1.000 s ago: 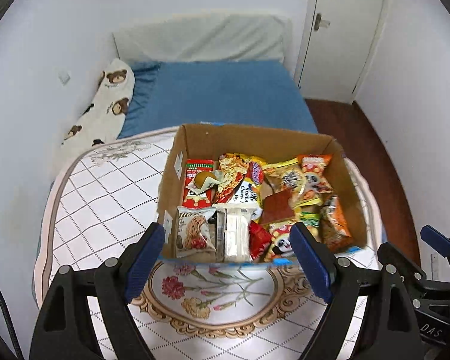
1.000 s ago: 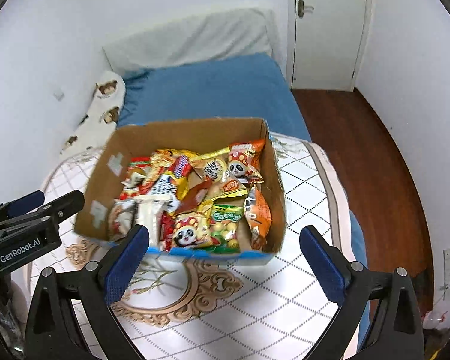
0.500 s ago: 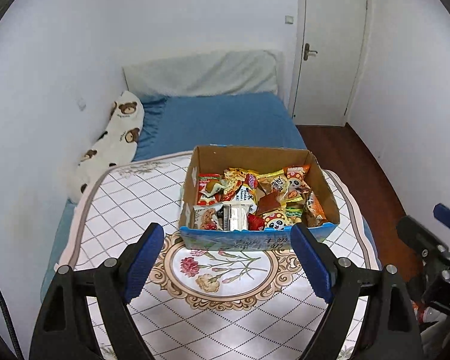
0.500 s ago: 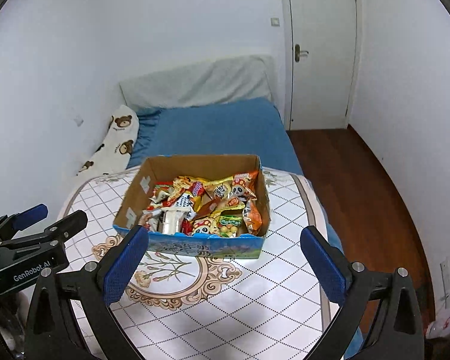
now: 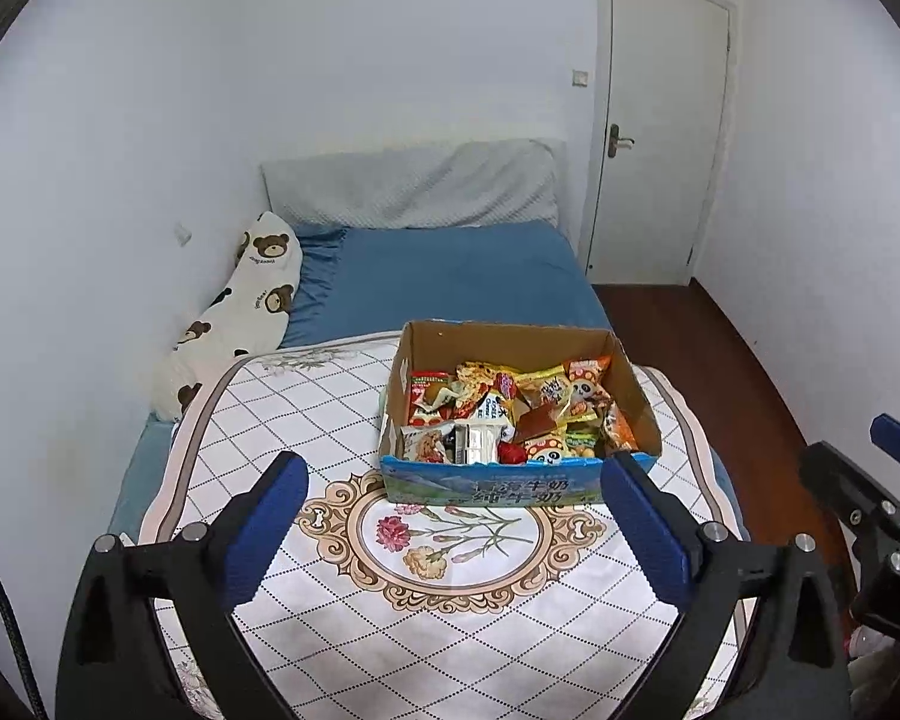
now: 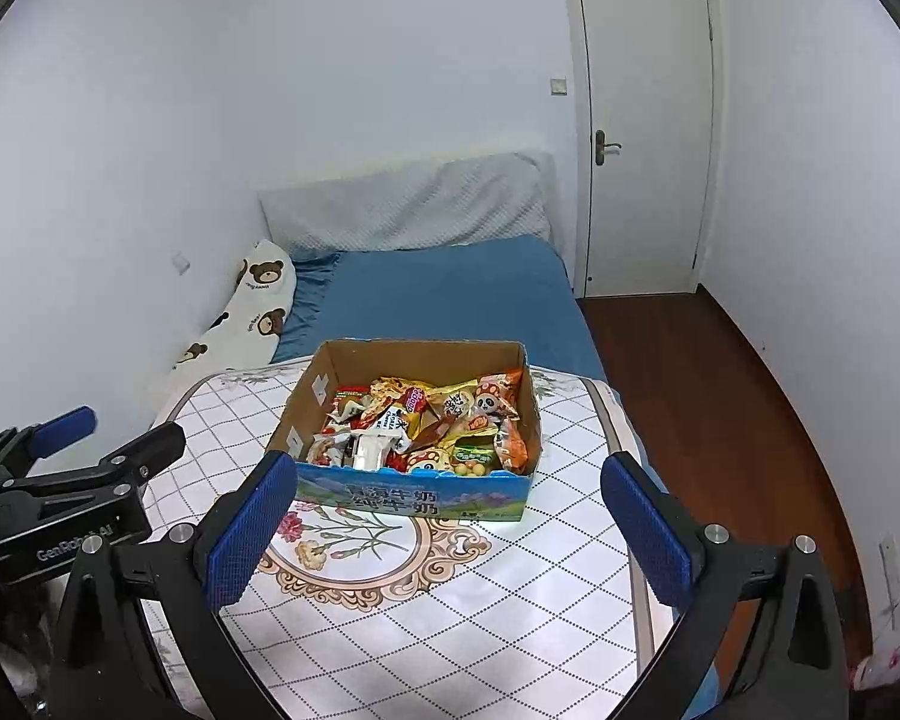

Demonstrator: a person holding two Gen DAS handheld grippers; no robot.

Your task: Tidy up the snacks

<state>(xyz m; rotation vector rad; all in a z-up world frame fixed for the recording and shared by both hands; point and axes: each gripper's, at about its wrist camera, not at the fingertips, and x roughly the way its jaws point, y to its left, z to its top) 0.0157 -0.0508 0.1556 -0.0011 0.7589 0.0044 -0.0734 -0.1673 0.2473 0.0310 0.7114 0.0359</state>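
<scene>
Snacks heaped in cardboard box

A small bedroom in a home: a bed with a blue sheet against pale walls, a bear-print pillow (long, tucked along the wall), a grey headboard cushion, a white door and dark wood flooring.

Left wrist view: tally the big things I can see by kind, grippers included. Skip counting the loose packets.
Cardboard snack box with blue front: 1
Bear-print white bolster pillow: 1
Grey padded headboard cushion: 1
White door: 1
Blue-padded grippers, both open: left gripper, right gripper: 2
Total: 6
</scene>
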